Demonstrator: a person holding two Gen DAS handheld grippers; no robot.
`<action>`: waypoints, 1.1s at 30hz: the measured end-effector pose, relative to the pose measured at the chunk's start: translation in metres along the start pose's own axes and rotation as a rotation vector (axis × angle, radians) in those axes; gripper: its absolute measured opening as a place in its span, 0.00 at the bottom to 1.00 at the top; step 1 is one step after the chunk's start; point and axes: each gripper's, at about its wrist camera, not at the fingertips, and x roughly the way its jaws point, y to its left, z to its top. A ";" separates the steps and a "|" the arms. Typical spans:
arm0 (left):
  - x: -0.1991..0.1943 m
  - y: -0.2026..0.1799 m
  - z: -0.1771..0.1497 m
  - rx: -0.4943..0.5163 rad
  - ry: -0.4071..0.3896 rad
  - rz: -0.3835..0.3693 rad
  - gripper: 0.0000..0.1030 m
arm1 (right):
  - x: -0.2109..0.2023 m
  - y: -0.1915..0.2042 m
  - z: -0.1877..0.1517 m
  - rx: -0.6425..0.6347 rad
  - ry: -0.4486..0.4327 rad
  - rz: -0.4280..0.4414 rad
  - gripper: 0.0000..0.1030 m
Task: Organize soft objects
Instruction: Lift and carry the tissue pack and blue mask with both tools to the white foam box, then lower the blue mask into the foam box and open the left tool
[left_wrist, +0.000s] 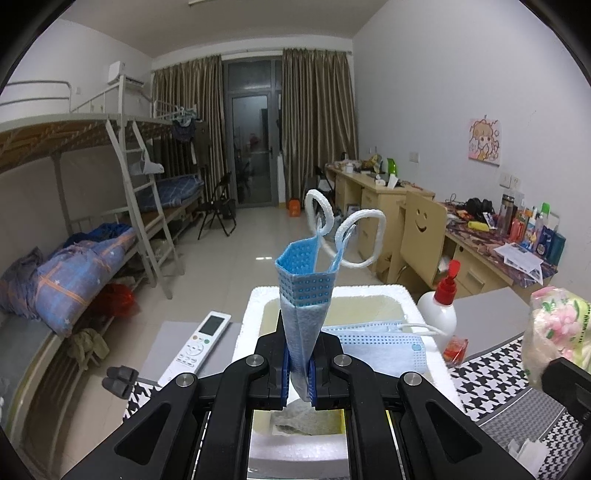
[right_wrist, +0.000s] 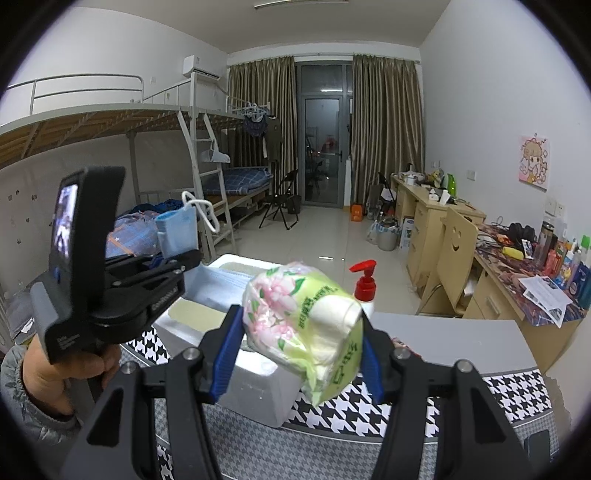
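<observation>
Between the blue pads of our left gripper we are pinching a folded blue face mask, the jaws drawn almost fully together on its lower edge so that it is standing upright with its white ear loops curling above. Directly beyond and below this gripper the white foam box is waiting on the worktop, with more masks already lying inside it, just past the fingertips and a little to the right.

Across our right gripper we are holding a green flowered pack of tissue, the jaws standing about half wide and pressing on both of its sides. From this gripper the box is sitting just ahead and to the left, and the pack is hanging over its near right corner.

We judge that we are carrying both soft things to the box, midway through sorting. Next we are probably needing to lower the mask over the pile and ease the left jaws apart, then bring the tissue pack in beside it without knocking the red-capped pump bottle standing just behind the right gripper's load.
</observation>
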 end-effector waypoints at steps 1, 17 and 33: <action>0.002 0.001 0.000 -0.003 0.005 -0.003 0.08 | 0.001 0.001 0.000 -0.001 0.002 -0.001 0.60; 0.001 0.023 -0.004 -0.031 0.009 0.050 0.94 | 0.022 0.007 0.007 -0.014 0.033 -0.003 0.60; -0.023 0.047 -0.010 -0.038 -0.022 0.080 0.99 | 0.044 0.025 0.016 -0.023 0.056 0.038 0.60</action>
